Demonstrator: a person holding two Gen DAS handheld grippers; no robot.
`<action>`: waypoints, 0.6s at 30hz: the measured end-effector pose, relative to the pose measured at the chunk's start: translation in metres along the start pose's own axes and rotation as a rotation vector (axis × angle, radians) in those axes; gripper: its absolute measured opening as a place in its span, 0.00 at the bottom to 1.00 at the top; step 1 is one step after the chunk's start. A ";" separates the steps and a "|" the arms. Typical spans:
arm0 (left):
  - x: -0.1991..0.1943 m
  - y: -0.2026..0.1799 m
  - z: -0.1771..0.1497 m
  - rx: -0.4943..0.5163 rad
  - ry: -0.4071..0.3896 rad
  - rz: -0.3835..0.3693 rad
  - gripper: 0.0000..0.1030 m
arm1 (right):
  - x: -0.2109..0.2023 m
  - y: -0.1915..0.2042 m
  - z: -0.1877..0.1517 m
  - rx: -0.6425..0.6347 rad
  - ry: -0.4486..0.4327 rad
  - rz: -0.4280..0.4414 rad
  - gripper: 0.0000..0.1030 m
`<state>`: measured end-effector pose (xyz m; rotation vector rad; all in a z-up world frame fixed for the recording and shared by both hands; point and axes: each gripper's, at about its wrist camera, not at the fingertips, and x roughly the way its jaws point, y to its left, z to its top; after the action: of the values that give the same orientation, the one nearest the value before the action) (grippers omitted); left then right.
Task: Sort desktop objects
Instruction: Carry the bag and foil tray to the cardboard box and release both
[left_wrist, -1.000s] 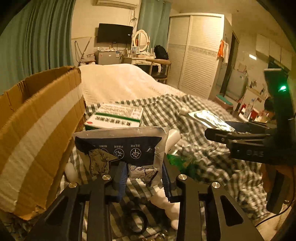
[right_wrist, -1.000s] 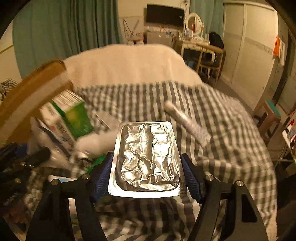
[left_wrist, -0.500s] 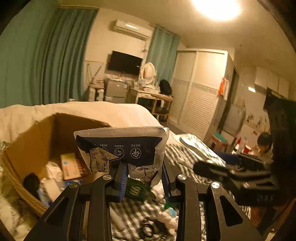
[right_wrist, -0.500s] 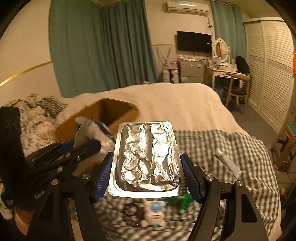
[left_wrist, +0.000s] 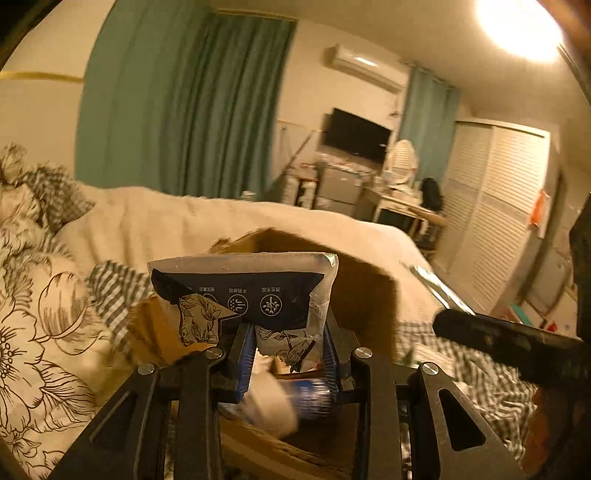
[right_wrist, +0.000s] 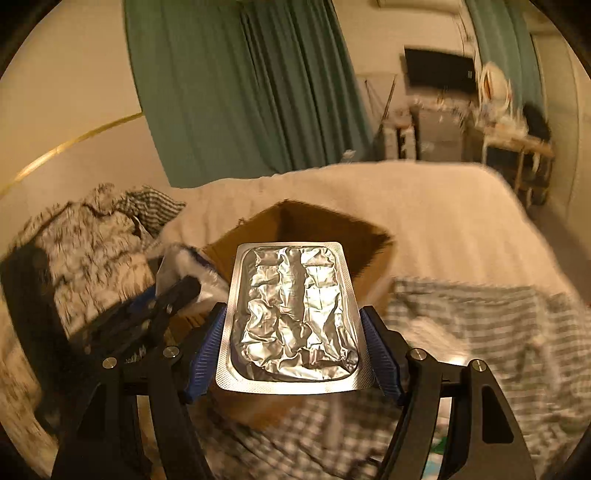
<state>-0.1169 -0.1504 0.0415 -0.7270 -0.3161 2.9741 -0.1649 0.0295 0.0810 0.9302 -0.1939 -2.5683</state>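
Note:
My left gripper (left_wrist: 289, 360) is shut on a dark blue and clear plastic packet (left_wrist: 243, 291) and holds it upright over the open cardboard box (left_wrist: 365, 295). My right gripper (right_wrist: 293, 354) is shut on a silver foil blister pack (right_wrist: 295, 317) and holds it above the near edge of the same box (right_wrist: 321, 229). The left gripper with its packet shows in the right wrist view (right_wrist: 162, 306), to the left of the foil pack. The right gripper shows at the right of the left wrist view (left_wrist: 509, 343).
The box stands on a bed with a checked sheet (right_wrist: 480, 332) and a cream blanket (right_wrist: 424, 206). Flowered bedding (left_wrist: 40, 332) lies left of the box. Several items lie inside the box (left_wrist: 280, 398). Green curtains, a TV and a desk stand behind.
Both grippers have swung left and risen from the checked sheet with its loose items to the cardboard box, each still holding its item. The views are motion-blurred now.

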 end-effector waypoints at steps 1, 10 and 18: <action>0.004 0.006 -0.002 -0.008 0.010 0.010 0.32 | 0.012 -0.001 0.005 0.029 0.011 0.021 0.68; 0.014 0.002 -0.019 0.010 0.043 0.051 0.89 | -0.017 -0.045 -0.020 0.197 -0.029 -0.045 0.91; -0.021 -0.065 -0.038 0.053 0.087 -0.136 0.90 | -0.117 -0.111 -0.086 0.233 0.008 -0.169 0.91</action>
<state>-0.0800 -0.0822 0.0319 -0.7927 -0.2681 2.8028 -0.0644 0.1793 0.0545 1.0816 -0.4373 -2.7386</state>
